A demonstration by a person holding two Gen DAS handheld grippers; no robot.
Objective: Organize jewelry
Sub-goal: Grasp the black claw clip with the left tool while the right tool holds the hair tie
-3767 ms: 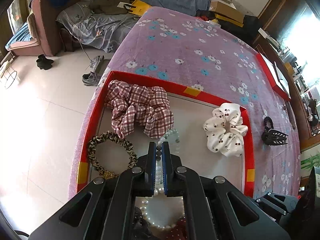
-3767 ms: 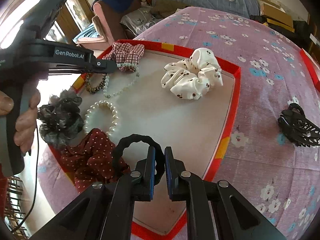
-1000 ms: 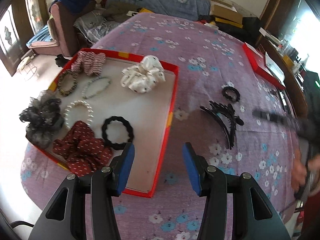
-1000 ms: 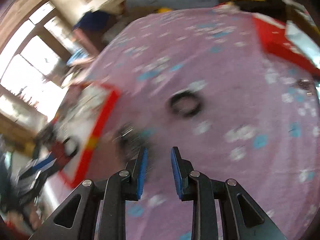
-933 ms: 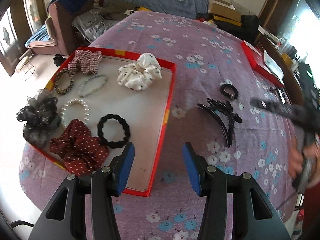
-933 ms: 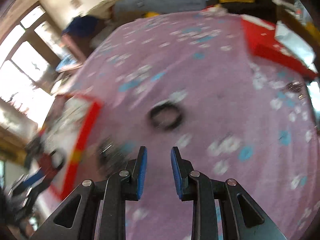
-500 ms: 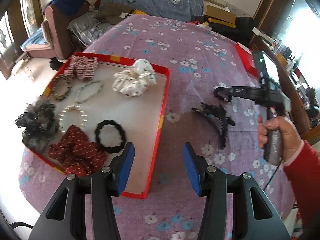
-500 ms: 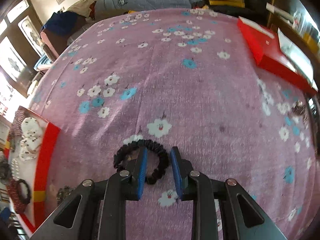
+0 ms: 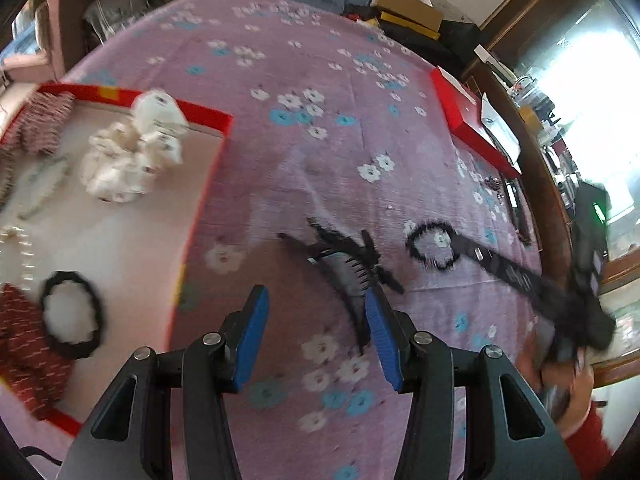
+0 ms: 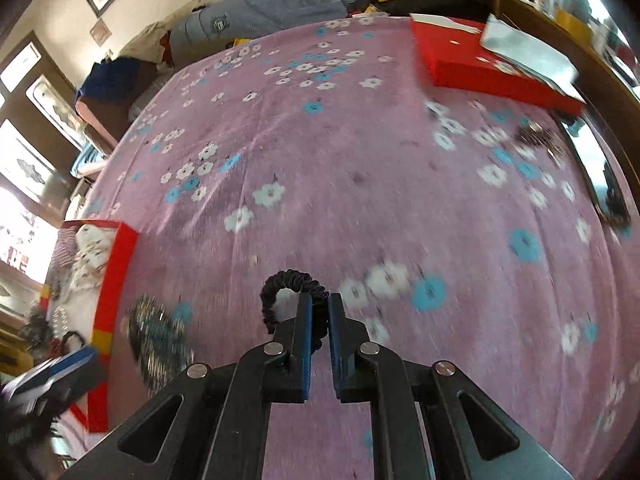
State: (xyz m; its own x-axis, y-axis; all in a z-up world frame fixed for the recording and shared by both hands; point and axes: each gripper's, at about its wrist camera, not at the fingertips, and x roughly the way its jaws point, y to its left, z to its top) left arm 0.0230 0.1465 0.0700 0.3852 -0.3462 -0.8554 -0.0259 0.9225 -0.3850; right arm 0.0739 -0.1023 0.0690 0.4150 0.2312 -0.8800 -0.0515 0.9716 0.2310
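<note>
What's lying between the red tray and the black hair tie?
A black claw clip, on the cloth between the tray and the tie, in the left wrist view.

Left gripper (image 9: 316, 334) jaws apart; right gripper (image 10: 319, 310) jaws clamped.

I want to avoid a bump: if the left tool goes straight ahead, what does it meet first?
Probably the black hair claw, lying on the purple cloth just ahead of the open left tool; depth is unclear.
</note>
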